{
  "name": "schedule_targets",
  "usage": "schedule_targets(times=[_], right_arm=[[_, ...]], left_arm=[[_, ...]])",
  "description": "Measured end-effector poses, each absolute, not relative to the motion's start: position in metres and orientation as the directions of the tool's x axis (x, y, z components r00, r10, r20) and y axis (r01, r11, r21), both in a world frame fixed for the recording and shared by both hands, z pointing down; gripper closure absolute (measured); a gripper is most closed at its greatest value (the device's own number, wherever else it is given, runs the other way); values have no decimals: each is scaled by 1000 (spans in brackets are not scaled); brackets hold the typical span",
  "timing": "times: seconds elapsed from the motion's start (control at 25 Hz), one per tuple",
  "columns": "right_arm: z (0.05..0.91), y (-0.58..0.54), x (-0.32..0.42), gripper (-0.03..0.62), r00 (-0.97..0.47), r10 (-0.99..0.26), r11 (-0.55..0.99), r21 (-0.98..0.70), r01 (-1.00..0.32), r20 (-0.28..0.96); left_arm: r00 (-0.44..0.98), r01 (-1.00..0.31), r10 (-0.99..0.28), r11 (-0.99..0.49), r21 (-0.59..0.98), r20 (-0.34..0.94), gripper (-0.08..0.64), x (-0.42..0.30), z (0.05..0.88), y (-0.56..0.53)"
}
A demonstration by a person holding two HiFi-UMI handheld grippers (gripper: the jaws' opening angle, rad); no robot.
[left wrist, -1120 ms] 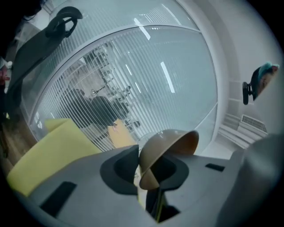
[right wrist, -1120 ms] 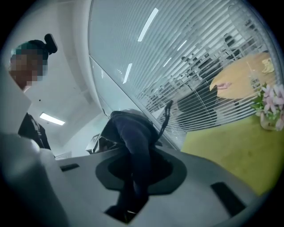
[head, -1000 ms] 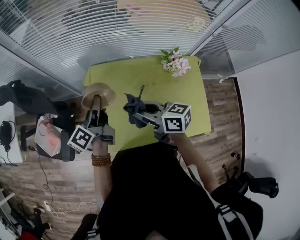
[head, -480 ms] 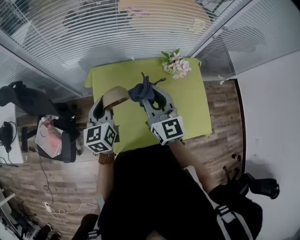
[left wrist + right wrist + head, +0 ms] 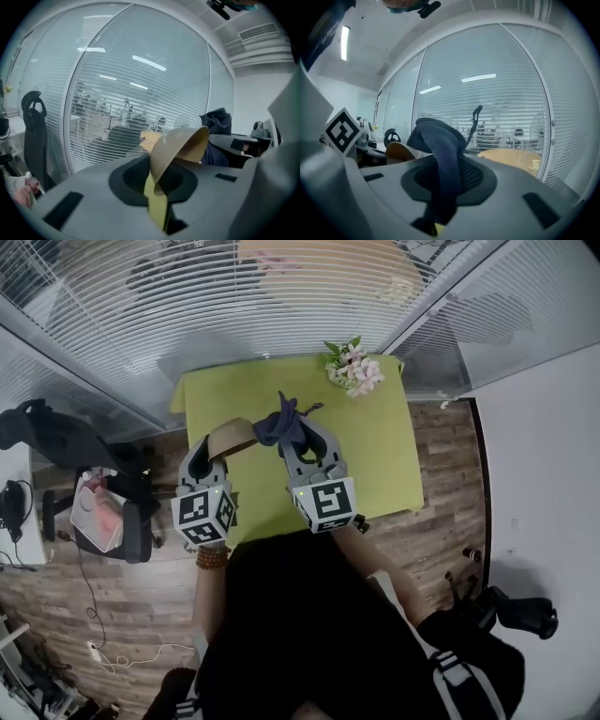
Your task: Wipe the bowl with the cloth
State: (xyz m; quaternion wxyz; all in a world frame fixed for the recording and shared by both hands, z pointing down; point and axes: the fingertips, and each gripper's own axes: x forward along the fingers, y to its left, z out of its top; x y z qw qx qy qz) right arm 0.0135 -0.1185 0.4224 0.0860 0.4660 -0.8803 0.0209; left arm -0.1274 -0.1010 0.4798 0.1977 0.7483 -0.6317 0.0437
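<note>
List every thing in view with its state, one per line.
Tan round bowl: held in the air, tipped on its side.
Dark blue cloth: bunched, held beside the bowl.
Left gripper: shut on the bowl's rim.
Right gripper: shut on the cloth.
Pink flower bunch: lying at the green table's far corner.

This is looking like an office. Glass walls (image 5: 141, 315) with slatted blinds (image 5: 487, 93) are enclosing a small room, and a round wooden table (image 5: 511, 157) is showing behind them. A black office chair (image 5: 56, 437) is standing beside the glass. Strip lights (image 5: 345, 42) are glowing overhead beside a ceiling vent (image 5: 258, 32), and a green table (image 5: 375, 456) is standing on wood-look flooring (image 5: 441, 456).
</note>
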Motion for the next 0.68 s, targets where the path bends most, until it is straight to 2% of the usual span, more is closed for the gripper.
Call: schedule_targets(times=[0.68], right_arm=[[435,-115,10,525,-574,-792,590,18,-807,209]], left_arm=[[218,-954,-906,-120,273,363,529,-125,500,-96]])
